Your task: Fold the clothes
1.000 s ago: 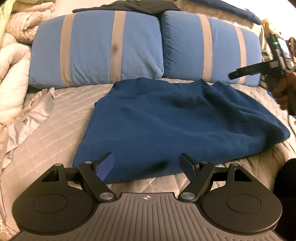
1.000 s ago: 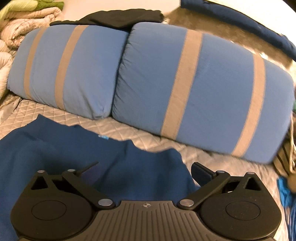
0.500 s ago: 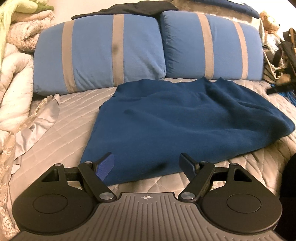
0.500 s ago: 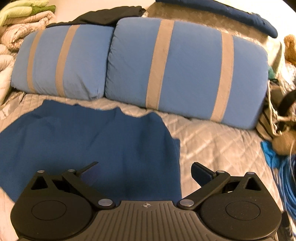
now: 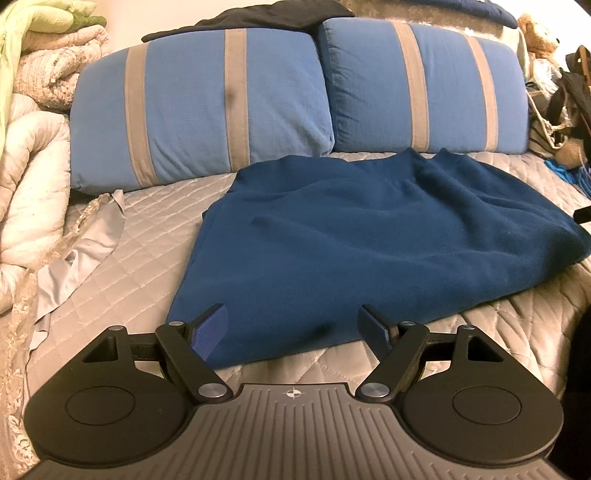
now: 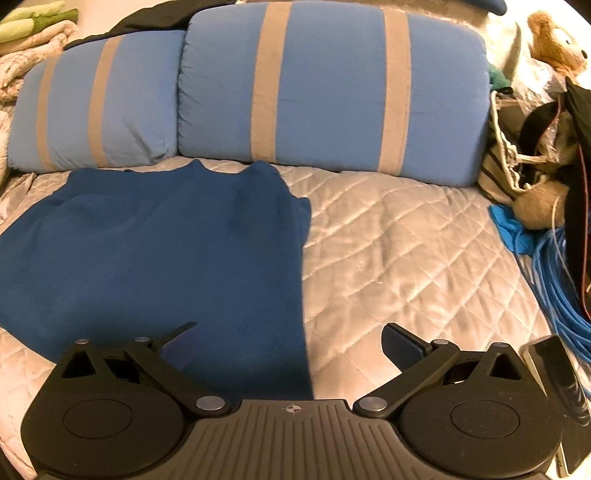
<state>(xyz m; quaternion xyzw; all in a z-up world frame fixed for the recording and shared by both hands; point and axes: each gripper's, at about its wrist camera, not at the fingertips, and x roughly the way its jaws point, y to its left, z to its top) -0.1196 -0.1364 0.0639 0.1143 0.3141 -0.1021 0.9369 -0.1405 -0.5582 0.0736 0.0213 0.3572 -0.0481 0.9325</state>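
Note:
A dark blue garment lies spread flat on the quilted silver bedspread, its far edge near two blue pillows. My left gripper hovers open over the garment's near edge, with nothing between its fingers. In the right wrist view the same garment fills the left half. My right gripper stands open above the garment's near right edge: the left finger is over the cloth, the right finger over bare bedspread.
Two blue pillows with tan stripes line the back. Folded quilts pile at the left. At the right edge sit a coil of blue cable, bags and a stuffed bear. A dark cloth lies atop the pillows.
The right gripper drew back from the pillows toward the near side, bringing the garment's right edge and bare bedspread into view. In the left view it slid out past the right edge. The left gripper stayed put.

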